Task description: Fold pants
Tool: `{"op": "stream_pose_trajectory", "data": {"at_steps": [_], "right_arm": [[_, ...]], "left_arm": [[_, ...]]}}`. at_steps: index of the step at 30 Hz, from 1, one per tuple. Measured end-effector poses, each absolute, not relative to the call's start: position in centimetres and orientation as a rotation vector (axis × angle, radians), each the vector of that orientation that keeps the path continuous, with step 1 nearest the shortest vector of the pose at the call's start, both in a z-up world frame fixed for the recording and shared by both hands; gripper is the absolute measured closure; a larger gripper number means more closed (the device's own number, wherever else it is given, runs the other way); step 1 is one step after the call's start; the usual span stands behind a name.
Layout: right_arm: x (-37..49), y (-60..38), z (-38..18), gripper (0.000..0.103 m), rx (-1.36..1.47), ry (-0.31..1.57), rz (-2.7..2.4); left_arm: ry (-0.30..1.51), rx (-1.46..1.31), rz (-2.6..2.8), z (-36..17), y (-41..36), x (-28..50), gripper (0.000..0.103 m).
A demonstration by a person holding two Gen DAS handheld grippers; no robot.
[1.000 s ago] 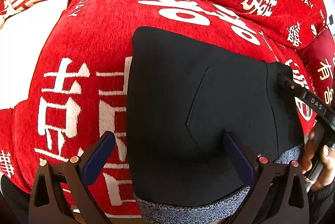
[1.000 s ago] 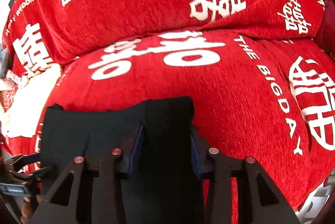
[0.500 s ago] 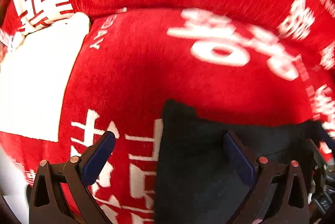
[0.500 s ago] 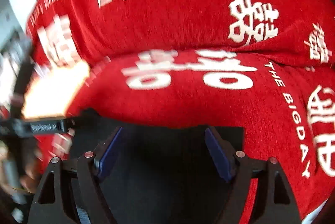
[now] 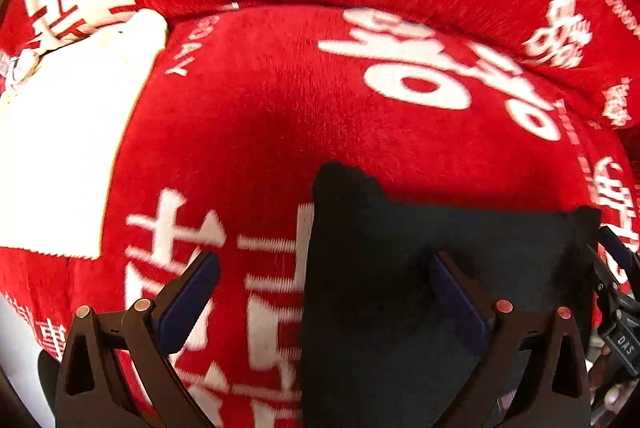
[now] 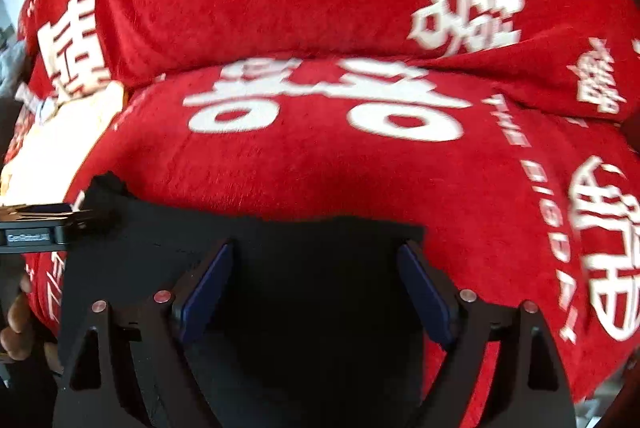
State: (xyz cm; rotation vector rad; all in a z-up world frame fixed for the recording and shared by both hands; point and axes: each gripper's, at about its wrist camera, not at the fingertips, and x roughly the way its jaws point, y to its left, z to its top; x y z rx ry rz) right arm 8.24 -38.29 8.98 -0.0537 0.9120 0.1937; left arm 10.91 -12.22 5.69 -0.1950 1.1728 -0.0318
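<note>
Both grippers, left gripper and right gripper, spread wide, holding nothing, above the folded black fabric pants on the red plush blanket; a careless graze could undo the fold.

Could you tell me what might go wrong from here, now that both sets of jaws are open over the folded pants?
The black pants lie on a rounded red cushion, so the fold may slide or spring open. The left gripper straddles their left edge and could snag it. The right gripper hangs close above and may drag fabric.
</note>
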Motion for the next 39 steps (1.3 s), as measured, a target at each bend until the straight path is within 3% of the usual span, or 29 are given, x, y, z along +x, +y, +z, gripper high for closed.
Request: {"op": "stream_pose_trajectory", "data": {"at_steps": [7, 14, 23, 31, 36, 39], "right_arm": [[-1.9, -40.7, 9.5, 0.016, -0.069, 0.829, 0.152], [-6.9, -40.6, 8.5, 0.016, 0.037, 0.747, 0.21], [-5.2, -42.0, 4.0, 0.015, 0.194, 0.845, 0.253], [-7.1, -41.8, 7.9, 0.015, 0.177, 0.699, 0.318], [-4.4, -39.5, 5.6, 0.015, 0.125, 0.835, 0.307], [-4.5, -39.5, 5.9, 0.015, 0.112, 0.826, 0.309]], "left_arm": [[1.109, -0.128, -0.187, 6.1, -11.9, 1.5, 0.0], [1.137, -0.204, -0.185, 3.7, -11.4, -0.3, 0.0], [1.183, -0.184, -0.159, 1.7, -12.2, 0.0, 0.0], [1.095, -0.186, -0.15, 4.3, -11.7, -0.4, 0.0], [1.179, -0.239, -0.149, 1.9, -11.6, 1.1, 0.0], [1.181, -0.236, -0.166, 2.3, -11.4, 1.0, 0.0]]}}
